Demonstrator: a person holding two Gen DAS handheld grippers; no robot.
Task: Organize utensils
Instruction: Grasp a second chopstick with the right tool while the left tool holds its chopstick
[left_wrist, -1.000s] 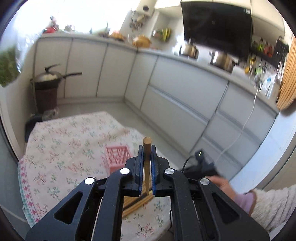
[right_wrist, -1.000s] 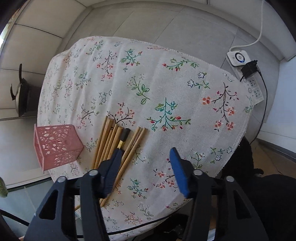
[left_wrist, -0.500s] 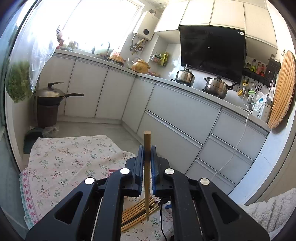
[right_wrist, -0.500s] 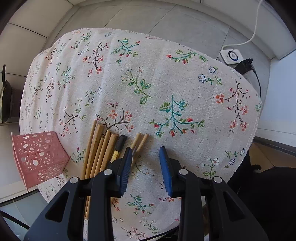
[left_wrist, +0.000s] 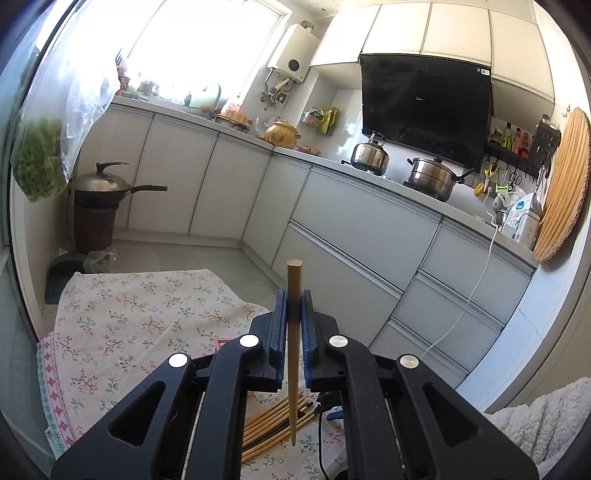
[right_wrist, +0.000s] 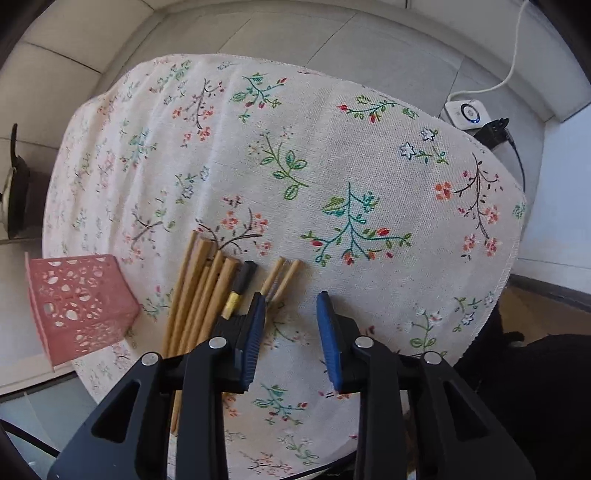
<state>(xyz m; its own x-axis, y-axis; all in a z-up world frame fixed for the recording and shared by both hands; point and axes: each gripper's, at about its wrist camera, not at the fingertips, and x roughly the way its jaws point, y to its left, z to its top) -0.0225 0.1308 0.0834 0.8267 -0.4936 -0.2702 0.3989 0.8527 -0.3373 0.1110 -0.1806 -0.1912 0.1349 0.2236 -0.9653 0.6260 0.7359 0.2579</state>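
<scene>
Left gripper (left_wrist: 294, 314) is clamped on a single wooden chopstick (left_wrist: 293, 350). Stick stands near vertical: blunt round end up, tapered tip down, long axis running straight through the blue ribbed pads (left_wrist: 280, 325). It's pinched in its upper part, most of the length hanging below the jaws. Smooth, light-brown round rod, thinner toward the bottom.

Below the tip, the rest of the loose chopsticks (right_wrist: 199, 295) lie flat on the floral tablecloth (right_wrist: 332, 155), woven off-white fabric with printed sprigs and a stitched hem. In the right wrist view they sit side by side in a rough fan, butt ends pointing away from the camera, long axes roughly parallel and slightly splayed. One black-handled utensil with a yellow band (right_wrist: 240, 288) lies among them, same heading. Two thinner sticks (right_wrist: 282, 277) sit just to its right, touching the right gripper's left pad.

Right gripper (right_wrist: 291, 321) hangs over the cloth with jaws parted, nothing between them; left pad overlaps the bundle's edge, right pad over bare cloth.

Pink holder (right_wrist: 74, 302): square plastic box, perforated lattice walls, standing on the cloth just left of the bundle, near the table edge. Only a sliver shows in the left wrist view.
</scene>
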